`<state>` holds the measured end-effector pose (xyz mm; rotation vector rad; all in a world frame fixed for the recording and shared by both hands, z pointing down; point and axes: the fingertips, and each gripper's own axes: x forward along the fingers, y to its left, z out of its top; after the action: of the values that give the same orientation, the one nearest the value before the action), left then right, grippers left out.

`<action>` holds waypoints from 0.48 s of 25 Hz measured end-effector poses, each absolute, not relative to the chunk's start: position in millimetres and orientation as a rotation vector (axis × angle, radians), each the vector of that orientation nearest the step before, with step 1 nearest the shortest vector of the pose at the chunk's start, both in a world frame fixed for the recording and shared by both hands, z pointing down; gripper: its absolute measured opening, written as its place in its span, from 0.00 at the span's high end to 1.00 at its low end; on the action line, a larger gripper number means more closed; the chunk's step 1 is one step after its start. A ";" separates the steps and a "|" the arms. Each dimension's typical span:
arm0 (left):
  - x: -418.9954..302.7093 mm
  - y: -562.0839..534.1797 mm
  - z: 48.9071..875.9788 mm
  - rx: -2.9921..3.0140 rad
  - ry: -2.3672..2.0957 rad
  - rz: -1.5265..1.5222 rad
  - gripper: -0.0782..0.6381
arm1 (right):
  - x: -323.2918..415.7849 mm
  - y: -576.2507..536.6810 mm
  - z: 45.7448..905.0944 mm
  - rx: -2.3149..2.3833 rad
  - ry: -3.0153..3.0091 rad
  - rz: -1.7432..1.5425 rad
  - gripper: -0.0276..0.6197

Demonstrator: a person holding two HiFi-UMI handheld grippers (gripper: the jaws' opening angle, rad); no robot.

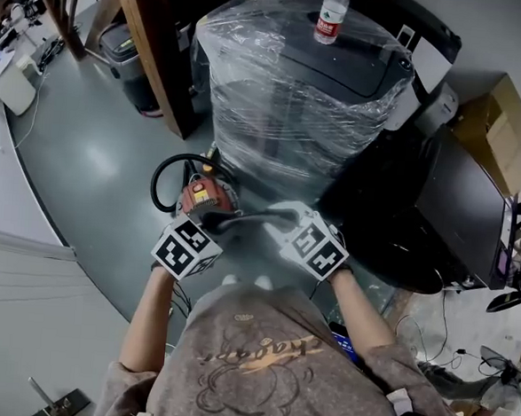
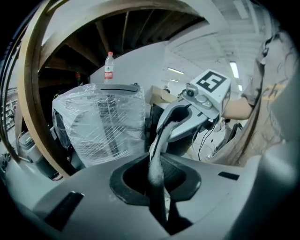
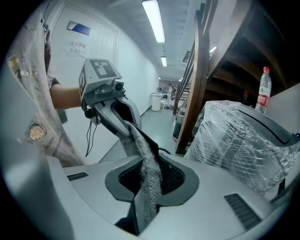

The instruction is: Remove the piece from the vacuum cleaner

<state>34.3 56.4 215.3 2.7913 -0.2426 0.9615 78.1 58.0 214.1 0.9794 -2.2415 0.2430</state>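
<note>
A flat grey mesh filter piece (image 1: 253, 218) hangs in the air between my two grippers, above the floor. My left gripper (image 1: 216, 228) is shut on one end of it and my right gripper (image 1: 284, 220) is shut on the other. In the left gripper view the piece (image 2: 156, 173) runs edge-on from my jaws up to the right gripper (image 2: 180, 112). The right gripper view shows its woven face (image 3: 149, 180) reaching to the left gripper (image 3: 123, 121). The red vacuum cleaner (image 1: 204, 193) with its black hose (image 1: 167, 177) sits on the floor just below and behind the piece.
A large machine wrapped in clear film (image 1: 295, 89) stands right behind the vacuum, with a water bottle (image 1: 331, 14) on top. A brown wooden stair beam (image 1: 152, 44) rises at the left. Black cabinets (image 1: 456, 216), a cardboard box (image 1: 497, 130) and cables (image 1: 430, 330) crowd the right.
</note>
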 end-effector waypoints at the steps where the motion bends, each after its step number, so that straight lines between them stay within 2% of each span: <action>1: 35.3 56.5 215.2 2.790 -0.238 0.940 0.83 | 79.6 57.7 213.1 0.994 -2.248 0.249 0.87; 12: 47.6 57.2 233.8 2.778 -0.155 0.877 0.84 | 92.3 58.8 229.7 1.077 -2.285 0.326 0.86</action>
<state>47.6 57.2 233.8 2.7784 -0.1552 0.8769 92.3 58.8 229.7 1.0766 -2.2846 0.3265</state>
